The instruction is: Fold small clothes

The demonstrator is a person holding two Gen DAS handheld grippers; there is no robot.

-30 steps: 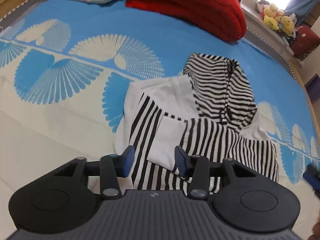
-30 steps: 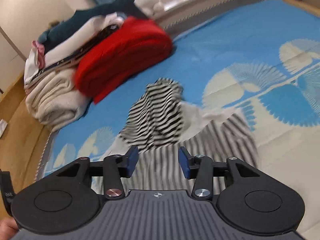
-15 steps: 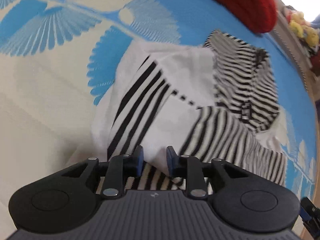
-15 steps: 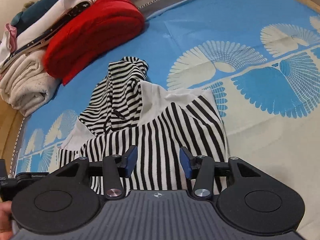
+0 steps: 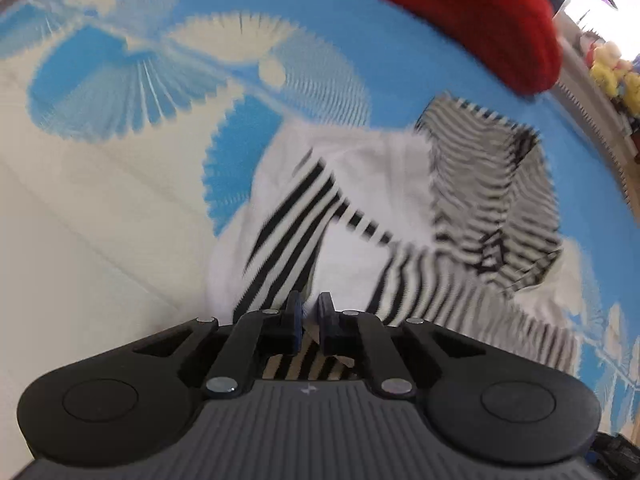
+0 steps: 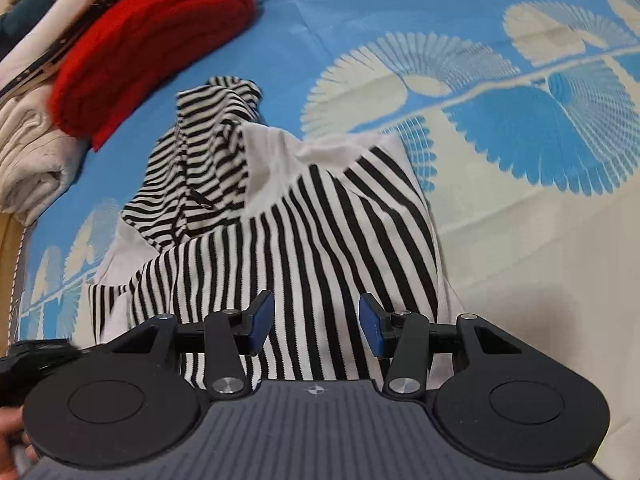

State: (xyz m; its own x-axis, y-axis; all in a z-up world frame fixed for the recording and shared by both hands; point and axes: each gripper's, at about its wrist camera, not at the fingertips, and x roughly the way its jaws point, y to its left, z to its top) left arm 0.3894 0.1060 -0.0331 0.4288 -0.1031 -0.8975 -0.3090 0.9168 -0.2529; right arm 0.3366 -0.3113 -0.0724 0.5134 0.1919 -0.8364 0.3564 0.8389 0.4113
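Hoodie (image 6: 304,232) lengthwise, hood (image 6: 200,160) pointing away.

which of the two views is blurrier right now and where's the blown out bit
Left wrist view: motion blur smears the black-and-white striped hooded top and the blue-and-cream fan-patterned bed cover, while the left gripper stays sharp; the window corner at top right is overexposed. Right wrist view: mostly sharp, stripes crisp near the right gripper, slight smear on the red knitted bundle; fisheye bends the edges in both.
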